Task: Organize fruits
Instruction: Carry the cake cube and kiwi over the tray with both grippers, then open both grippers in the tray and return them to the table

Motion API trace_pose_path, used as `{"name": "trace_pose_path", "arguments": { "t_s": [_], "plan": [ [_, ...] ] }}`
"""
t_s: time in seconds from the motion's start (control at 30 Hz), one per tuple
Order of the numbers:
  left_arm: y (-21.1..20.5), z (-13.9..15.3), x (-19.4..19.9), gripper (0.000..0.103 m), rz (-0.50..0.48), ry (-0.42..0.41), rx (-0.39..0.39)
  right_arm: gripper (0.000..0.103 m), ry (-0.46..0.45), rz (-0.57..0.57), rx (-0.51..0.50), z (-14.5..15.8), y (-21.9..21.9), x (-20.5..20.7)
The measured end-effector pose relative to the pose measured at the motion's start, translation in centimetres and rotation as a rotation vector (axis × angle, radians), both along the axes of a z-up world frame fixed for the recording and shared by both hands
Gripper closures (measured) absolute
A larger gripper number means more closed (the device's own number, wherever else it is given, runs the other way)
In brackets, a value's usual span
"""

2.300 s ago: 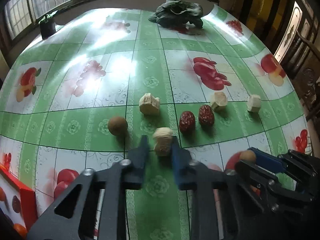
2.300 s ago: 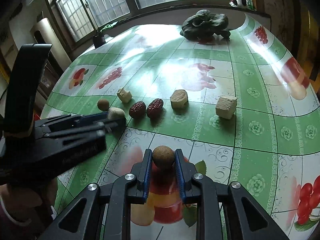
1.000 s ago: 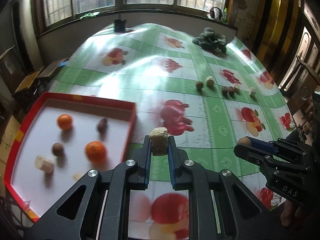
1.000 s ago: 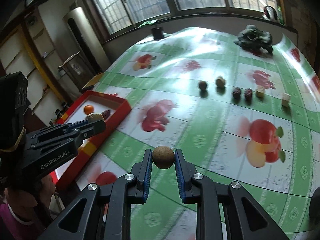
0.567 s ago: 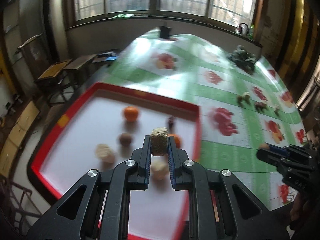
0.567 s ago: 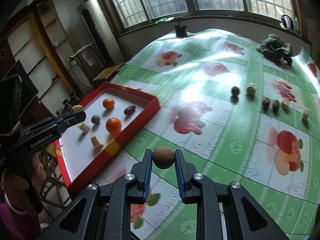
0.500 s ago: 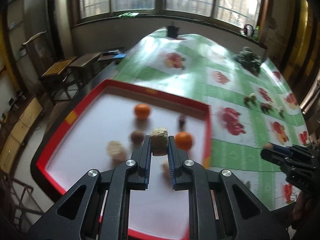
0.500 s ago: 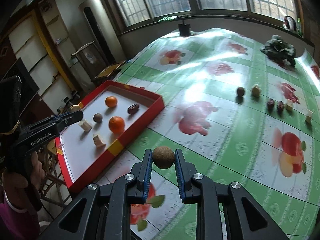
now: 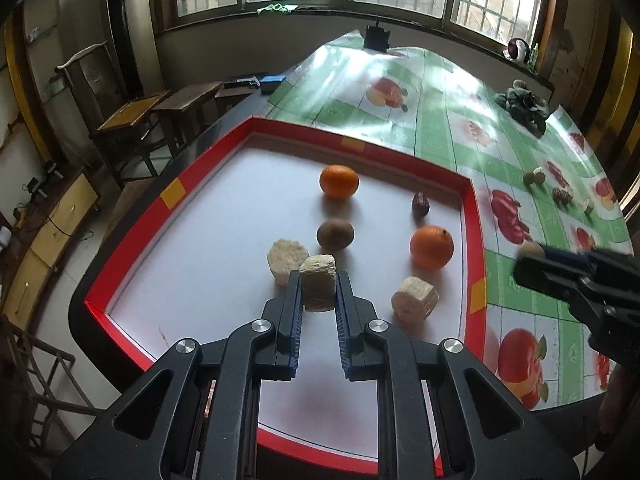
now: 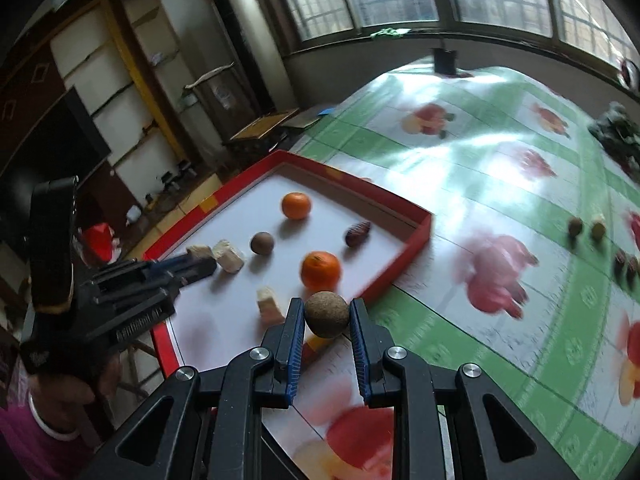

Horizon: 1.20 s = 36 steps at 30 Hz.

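Observation:
My left gripper (image 9: pixel 318 294) is shut on a pale, rough cylinder of fruit (image 9: pixel 318 286) and hangs over the white floor of the red-rimmed tray (image 9: pixel 172 194). In the tray lie two oranges (image 9: pixel 339 181) (image 9: pixel 431 247), a brown round fruit (image 9: pixel 335 234), a dark date (image 9: pixel 420 204) and two more pale pieces (image 9: pixel 282 258) (image 9: pixel 414 300). My right gripper (image 10: pixel 326 316) is shut on a brown round fruit (image 10: pixel 326 314), above the tablecloth just outside the tray's near right rim (image 10: pixel 400 264). The left gripper (image 10: pixel 200 258) shows from the side there.
Several fruits stay in a row far off on the green fruit-print tablecloth (image 9: pixel 534 178) (image 10: pixel 576 226). A dark green heap (image 9: pixel 522 106) lies at the far end. Wooden chairs and stools (image 9: pixel 136 120) stand beyond the table's left edge. A hand (image 10: pixel 64 396) holds the left gripper.
Both grippers swung left from the fruit row to the tray, each still holding its fruit. The left one has come lower over the tray floor; the right one has neared the tray's rim.

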<state>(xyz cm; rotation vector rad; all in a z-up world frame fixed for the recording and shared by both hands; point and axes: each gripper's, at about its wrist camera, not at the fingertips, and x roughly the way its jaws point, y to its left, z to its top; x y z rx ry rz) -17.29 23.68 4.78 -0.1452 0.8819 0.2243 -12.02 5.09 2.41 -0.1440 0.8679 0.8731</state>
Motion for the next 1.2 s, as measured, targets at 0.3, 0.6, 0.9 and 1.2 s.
{"name": "trace_pose_path", "arguments": {
  "t_s": [0.3,0.6,0.9,1.2],
  "plan": [
    [-0.2,-1.0,0.8,0.089,0.005,0.014,0.032,0.082,-0.024,0.088,-0.042,-0.1,6.1,1.5],
    [-0.2,-1.4,2.0,0.088,0.003,0.011,0.024,0.081,0.004,0.097,-0.133,-2.6,10.1,4.9],
    [0.5,-1.8,3.0,0.065,0.019,0.045,-0.02,0.08,0.042,0.106,-0.137,-4.3,11.3,6.5],
    [0.2,-0.6,3.1,0.033,0.057,0.006,0.004,0.076,0.06,0.058,0.013,-1.7,6.8,5.7]
  ]
}}
